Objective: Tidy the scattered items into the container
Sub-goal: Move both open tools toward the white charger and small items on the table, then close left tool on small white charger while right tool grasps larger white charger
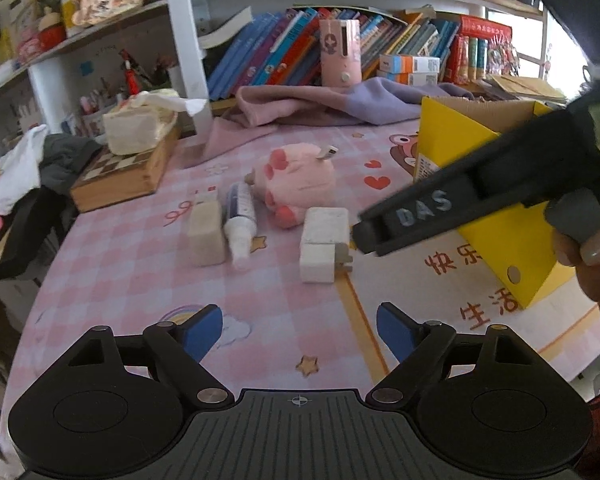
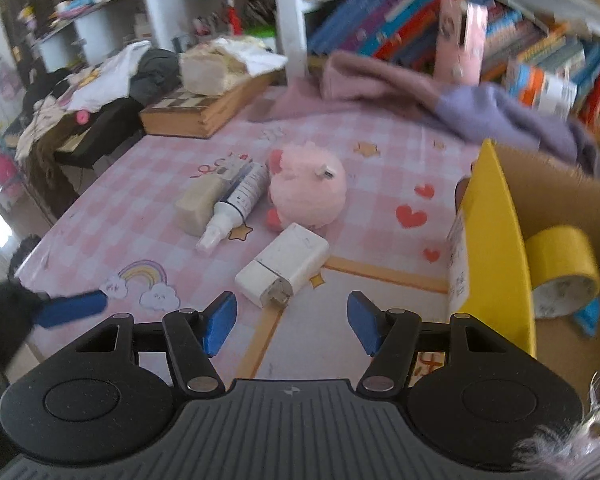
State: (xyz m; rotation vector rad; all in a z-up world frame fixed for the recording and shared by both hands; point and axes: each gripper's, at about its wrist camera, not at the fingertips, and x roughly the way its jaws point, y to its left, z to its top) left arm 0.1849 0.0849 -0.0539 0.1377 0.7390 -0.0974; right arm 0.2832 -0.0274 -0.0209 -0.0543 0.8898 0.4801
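My main worry is the white charger (image 2: 282, 266): it lies flat on the pink checked tablecloth (image 2: 112, 216) with its prongs toward me, and a pinch across its smooth sides could let it twist or slide out, more so since the right wrist view is blurred. It also sits close to the pink plush toy (image 2: 306, 188), so a wide approach could nudge that. The spray bottle (image 2: 236, 204) leans against the beige block (image 2: 198, 204), and I judge that lifting one would roll the other. The yellow cardboard box (image 2: 496, 240) stands at the right, with a roll of yellow tape (image 2: 562, 264) already inside; clipping its near wall could shove it.

My right gripper (image 2: 292, 322) angles down at the charger, jaws spread and holding nothing. My left gripper (image 1: 300, 332) also tilts down, jaws spread wide and empty, short of the items.
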